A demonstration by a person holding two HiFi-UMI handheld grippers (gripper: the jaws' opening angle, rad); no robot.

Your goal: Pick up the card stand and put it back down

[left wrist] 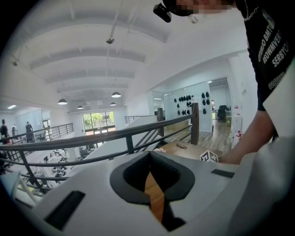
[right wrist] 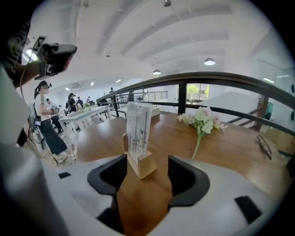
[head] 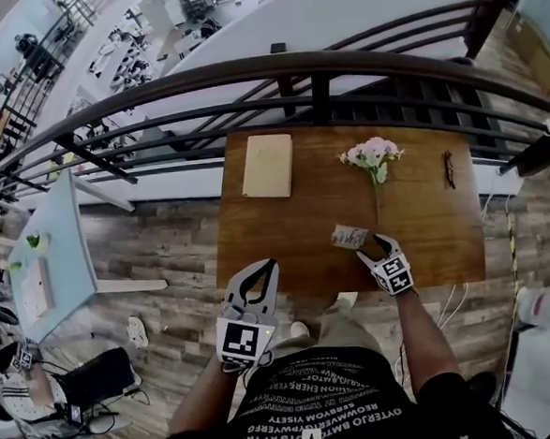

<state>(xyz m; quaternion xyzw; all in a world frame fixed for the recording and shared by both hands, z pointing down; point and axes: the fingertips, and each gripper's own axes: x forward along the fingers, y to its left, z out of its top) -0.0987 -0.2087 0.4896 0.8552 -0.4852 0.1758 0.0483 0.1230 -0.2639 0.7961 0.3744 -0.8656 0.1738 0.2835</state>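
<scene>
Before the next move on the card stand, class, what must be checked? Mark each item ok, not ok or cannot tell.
1. Card stand upright on the table: ok.
2. Right hand-held gripper jaws apart, not pressing the stand: ok.
3. Stand's base between the jaw tips: ok.
4. Flowers apart from the stand: ok.
5. Left hand-held gripper shut, empty, away from the stand: ok.
6. Stand already lifted once: cannot tell.
</scene>
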